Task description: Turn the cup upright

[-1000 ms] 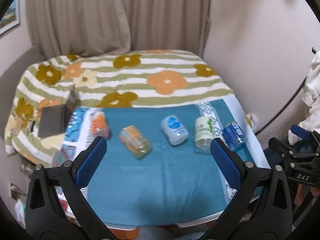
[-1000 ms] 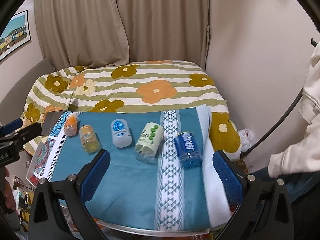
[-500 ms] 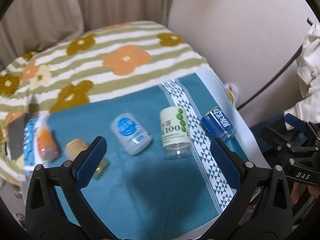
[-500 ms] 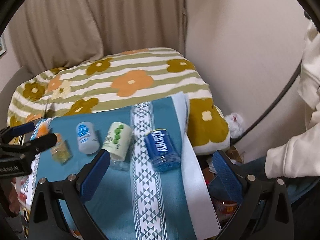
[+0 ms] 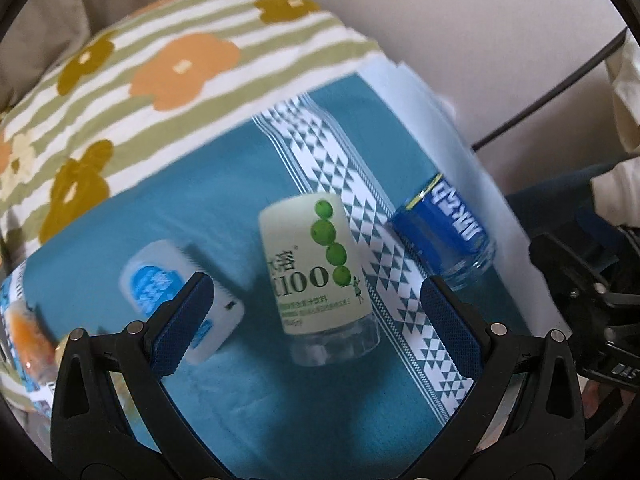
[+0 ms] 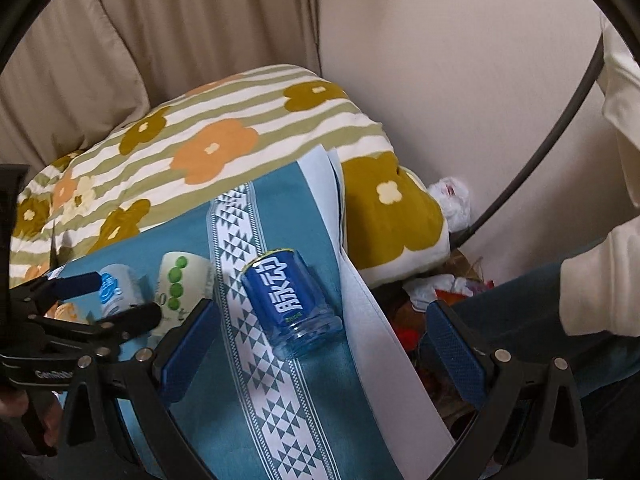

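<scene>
Several cups lie on their sides on a teal cloth. A cup with a white and green label lies just ahead of my open, empty left gripper, between its blue pads. A blue-labelled cup lies ahead of my open, empty right gripper, clear end toward me; it also shows in the left wrist view. A white cup with a blue label lies behind the left finger. The left gripper shows at the left of the right wrist view.
An orange-labelled cup lies at the far left. A flowered striped quilt covers the bed behind the cloth. The table's right edge drops off to clutter on the floor. A wall and a black cable are on the right.
Both grippers moved forward and to the right, closer to the cups. The green-labelled cup now lies between the left pads and the blue cup ahead of the right ones. Both stay open.
</scene>
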Motion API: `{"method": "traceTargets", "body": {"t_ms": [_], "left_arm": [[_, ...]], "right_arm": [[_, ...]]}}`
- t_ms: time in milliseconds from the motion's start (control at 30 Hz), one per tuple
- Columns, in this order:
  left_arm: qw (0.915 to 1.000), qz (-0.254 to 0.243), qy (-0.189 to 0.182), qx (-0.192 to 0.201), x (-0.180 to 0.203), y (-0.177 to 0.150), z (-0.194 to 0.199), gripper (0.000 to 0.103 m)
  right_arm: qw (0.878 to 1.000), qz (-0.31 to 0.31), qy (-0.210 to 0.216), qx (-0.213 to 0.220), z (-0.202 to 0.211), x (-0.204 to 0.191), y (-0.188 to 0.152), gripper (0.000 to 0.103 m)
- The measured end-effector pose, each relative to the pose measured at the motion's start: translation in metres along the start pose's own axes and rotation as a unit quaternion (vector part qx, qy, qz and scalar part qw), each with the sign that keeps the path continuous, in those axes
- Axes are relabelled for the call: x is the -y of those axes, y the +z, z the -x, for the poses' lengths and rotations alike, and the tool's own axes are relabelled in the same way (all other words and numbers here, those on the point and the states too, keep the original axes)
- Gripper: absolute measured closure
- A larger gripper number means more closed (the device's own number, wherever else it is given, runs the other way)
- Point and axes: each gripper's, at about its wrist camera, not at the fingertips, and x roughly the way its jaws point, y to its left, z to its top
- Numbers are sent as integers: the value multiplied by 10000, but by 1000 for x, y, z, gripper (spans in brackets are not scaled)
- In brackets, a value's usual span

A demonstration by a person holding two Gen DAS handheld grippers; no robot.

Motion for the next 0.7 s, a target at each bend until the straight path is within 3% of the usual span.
{"method": "traceTargets", "body": {"t_ms": [167,300,467,700], "left_arm": [[9992,-45,-130,-385,4,-2,-27,5],[9987,-175,-114,-464,7,-2,-36,7],[9978,-322,-20,-578,11,-1,-47,31],[9979,-378,-38,-530,15,-2,-44,32]], "right_arm": [[9997,-130,-15,-186,-12,1,-4,1],[9995,-208,2,-252,-18,2,-6,1],[9991,-342,-7,-262,-20,6,-8,1],[9989,-405,-35,-254,-15,7,-13,1]]}}
